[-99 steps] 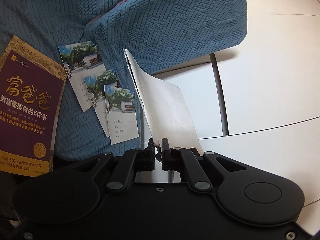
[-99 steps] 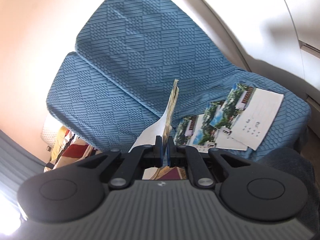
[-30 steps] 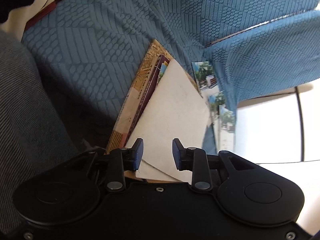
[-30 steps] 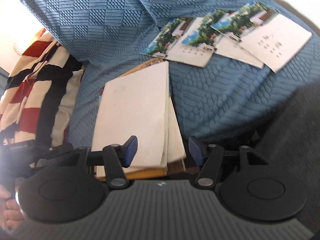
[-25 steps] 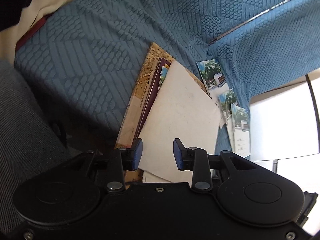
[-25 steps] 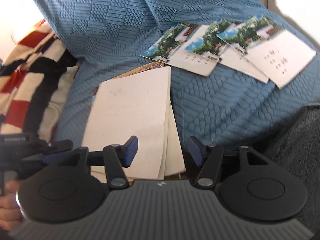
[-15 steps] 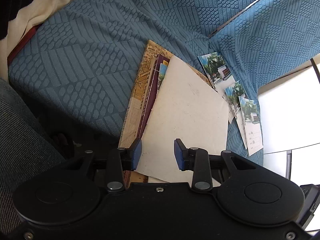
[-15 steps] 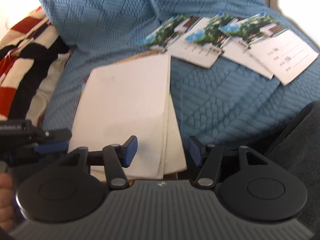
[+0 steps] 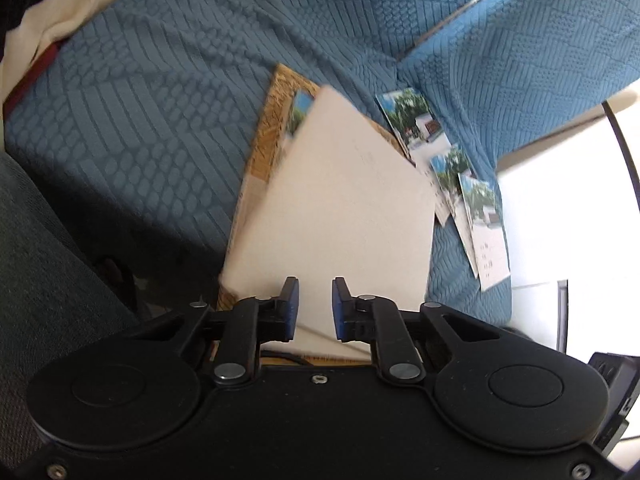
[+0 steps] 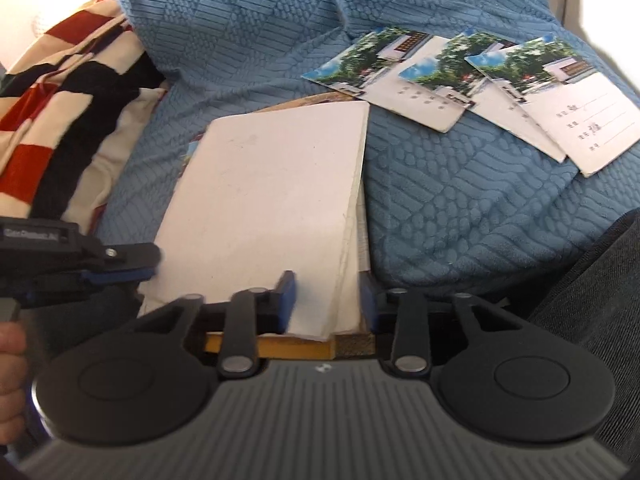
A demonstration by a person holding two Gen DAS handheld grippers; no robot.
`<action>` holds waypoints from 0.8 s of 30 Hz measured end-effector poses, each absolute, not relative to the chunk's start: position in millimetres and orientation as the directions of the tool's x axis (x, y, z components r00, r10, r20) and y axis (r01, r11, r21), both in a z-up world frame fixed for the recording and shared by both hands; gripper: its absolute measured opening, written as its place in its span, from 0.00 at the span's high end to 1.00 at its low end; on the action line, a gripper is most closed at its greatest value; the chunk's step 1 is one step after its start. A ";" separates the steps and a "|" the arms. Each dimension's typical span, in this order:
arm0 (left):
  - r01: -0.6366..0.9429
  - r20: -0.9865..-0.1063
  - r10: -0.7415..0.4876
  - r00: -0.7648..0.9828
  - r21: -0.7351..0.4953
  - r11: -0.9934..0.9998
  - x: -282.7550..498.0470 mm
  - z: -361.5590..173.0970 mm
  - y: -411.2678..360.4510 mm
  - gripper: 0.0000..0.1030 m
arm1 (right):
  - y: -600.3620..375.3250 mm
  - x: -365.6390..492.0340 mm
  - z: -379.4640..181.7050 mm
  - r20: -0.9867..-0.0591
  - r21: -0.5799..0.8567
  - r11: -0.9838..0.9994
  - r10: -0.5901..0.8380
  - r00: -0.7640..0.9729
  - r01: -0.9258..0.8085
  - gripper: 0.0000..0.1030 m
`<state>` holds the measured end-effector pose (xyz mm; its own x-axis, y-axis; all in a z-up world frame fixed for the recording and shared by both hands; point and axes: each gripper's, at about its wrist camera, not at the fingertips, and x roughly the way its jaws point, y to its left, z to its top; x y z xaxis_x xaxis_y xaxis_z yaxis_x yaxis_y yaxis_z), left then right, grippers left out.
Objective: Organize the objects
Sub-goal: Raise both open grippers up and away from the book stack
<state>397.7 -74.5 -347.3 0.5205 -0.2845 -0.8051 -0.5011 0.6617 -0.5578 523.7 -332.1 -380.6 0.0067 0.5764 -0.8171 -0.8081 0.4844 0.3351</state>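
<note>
A white booklet [image 9: 340, 208] lies face down on a gold-edged book [image 9: 272, 128] on the blue sofa seat. My left gripper [image 9: 314, 308] hovers over the booklet's near edge. Its jaws are closing, with a gap still between the pads, which press on nothing. In the right wrist view the same booklet [image 10: 272, 200] lies on the book [image 10: 280, 346]. My right gripper [image 10: 326, 300] straddles the booklet's near right corner with its jaws closing, pads apart. The left gripper [image 10: 116, 266] shows at the booklet's left edge. Three photo cards [image 10: 460, 72] lie fanned beyond the stack.
A red, black and cream striped blanket [image 10: 60, 92] is bunched at the left of the seat. The blue back cushion [image 9: 520, 60] rises behind the photo cards [image 9: 456, 168]. Dark grey fabric [image 10: 600, 300] lies at the near right. A person's hand [image 10: 12, 352] holds the left gripper.
Both grippers' jaws have narrowed over the booklet's near edge. The booklet now covers more of the book under it. Both views have rolled a little and drawn slightly closer.
</note>
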 end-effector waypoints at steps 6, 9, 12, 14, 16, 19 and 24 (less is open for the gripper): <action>-0.492 -0.803 -0.272 0.530 -0.552 0.673 392.1 -344.5 -77.5 0.85 | -329.3 518.7 -382.0 -0.823 0.312 0.488 0.567 0.025 -0.815 0.76; -0.502 -0.804 -0.231 0.549 -0.537 0.678 390.4 -337.3 -69.7 0.76 | -330.2 521.3 -378.6 -0.815 0.319 0.497 0.578 0.034 -0.807 0.76; -0.511 -0.813 -0.159 0.560 -0.490 0.706 393.4 -330.7 -62.8 0.64 | -329.5 523.6 -375.3 -0.804 0.309 0.509 0.591 0.065 -0.803 0.75; -0.510 -0.821 -0.130 0.557 -0.461 0.727 398.3 -330.1 -59.3 0.64 | -325.6 525.3 -375.8 -0.804 0.297 0.514 0.589 0.079 -0.805 0.74; -0.513 -0.833 -0.110 0.543 -0.432 0.742 403.7 -333.1 -57.2 0.64 | -321.4 525.3 -378.3 -0.803 0.293 0.513 0.590 0.084 -0.807 0.74; -0.514 -0.848 -0.112 0.518 -0.414 0.752 409.8 -341.4 -56.8 0.64 | -314.0 523.2 -383.6 -0.810 0.266 0.516 0.577 0.101 -0.814 0.74; -0.493 -0.862 -0.114 0.494 -0.386 0.780 411.6 -349.1 -65.5 0.67 | -306.2 518.4 -385.4 -0.810 0.227 0.509 0.572 0.130 -0.830 0.72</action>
